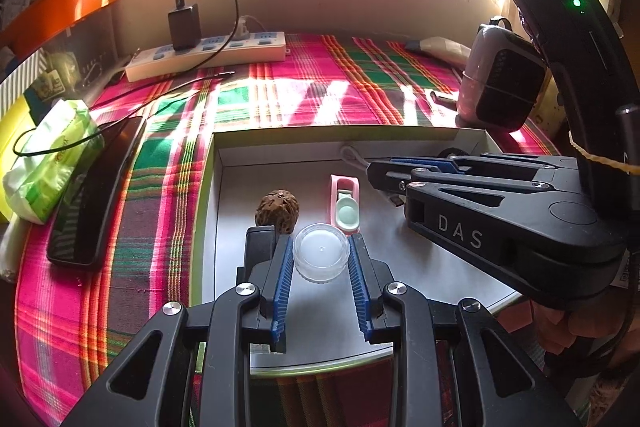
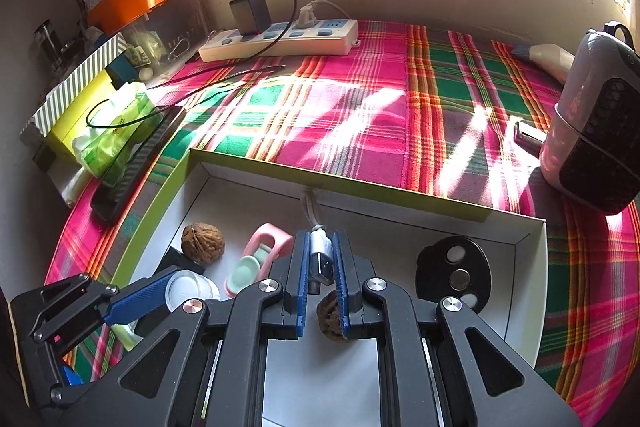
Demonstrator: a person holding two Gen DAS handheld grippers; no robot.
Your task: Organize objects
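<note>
Objects lie in a shallow white cardboard box with a lime-green rim [image 2: 256, 159] on the plaid pink-and-green cloth of the worktop [image 2: 360, 95]. Left hand-held gripper [image 1: 322, 259]: blue ribbed pads on either side of a round clear plastic lid [image 1: 321, 251], pressing its rim, so it grips the lid. Right hand-held gripper [image 2: 321, 267]: pads closed on the white USB cable plug [image 2: 321, 254], whose cord runs to the box's far wall. Also in the box: a brown wrinkled walnut [image 2: 202, 241] near the left wall, a pink plastic holder with a mint-green oval cap [image 2: 260, 254] beside it, a second walnut [image 2: 330, 319] beneath the right gripper, and a black oval disc with three round insets [image 2: 454, 269] towards the right wall. Outside the box, at the far edge, a white power strip [image 2: 280, 41].
</note>
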